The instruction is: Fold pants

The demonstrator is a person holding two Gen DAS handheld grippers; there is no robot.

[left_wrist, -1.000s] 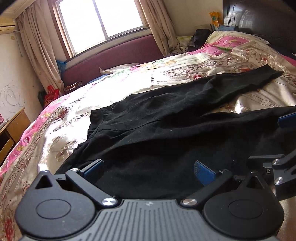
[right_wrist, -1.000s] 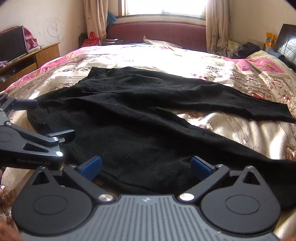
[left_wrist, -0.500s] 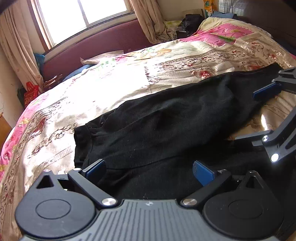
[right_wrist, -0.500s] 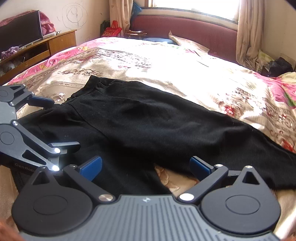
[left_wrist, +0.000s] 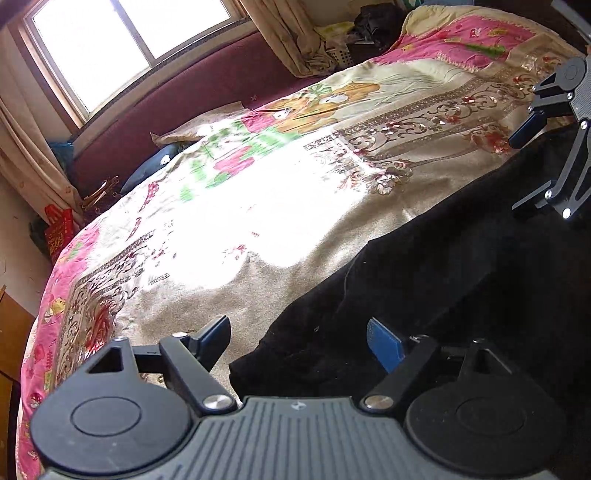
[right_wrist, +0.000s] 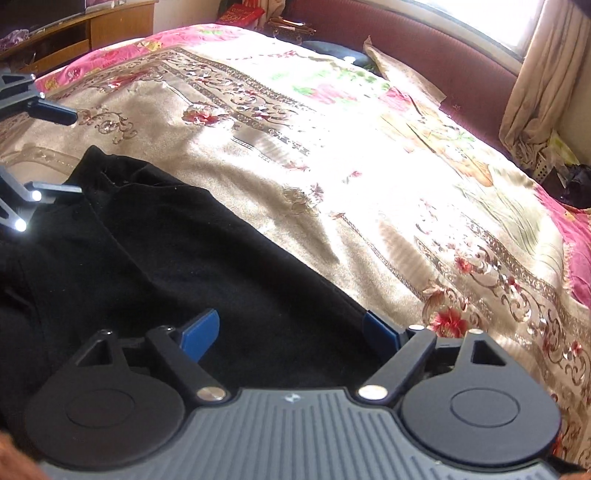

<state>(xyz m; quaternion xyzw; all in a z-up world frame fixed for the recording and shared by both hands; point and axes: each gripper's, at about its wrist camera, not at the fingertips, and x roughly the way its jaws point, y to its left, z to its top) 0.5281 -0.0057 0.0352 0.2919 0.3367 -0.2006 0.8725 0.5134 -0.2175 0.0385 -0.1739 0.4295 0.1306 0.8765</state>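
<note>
Black pants point(left_wrist: 443, 280) lie spread on a floral satin bedspread point(left_wrist: 258, 206). In the left wrist view my left gripper point(left_wrist: 299, 343) is open, its jaws straddling the far corner of the waistband. In the right wrist view my right gripper point(right_wrist: 291, 332) is open over the far edge of the pants point(right_wrist: 147, 258), its right finger at the cloth's edge. Each gripper shows in the other's view: the right one point(left_wrist: 532, 166) at the right edge, the left one point(right_wrist: 55, 151) at the left edge. Neither holds cloth.
A dark red padded bench point(left_wrist: 192, 99) runs under the window point(left_wrist: 122, 40) beyond the bed. Curtains point(right_wrist: 543, 74) hang at the sides. A wooden cabinet point(right_wrist: 81, 29) stands left of the bed. Clutter and a basket point(left_wrist: 343, 48) sit by the far corner.
Both grippers have moved forward across the pants to their far edge. The views have dropped closer to the cloth. Both stay open.
</note>
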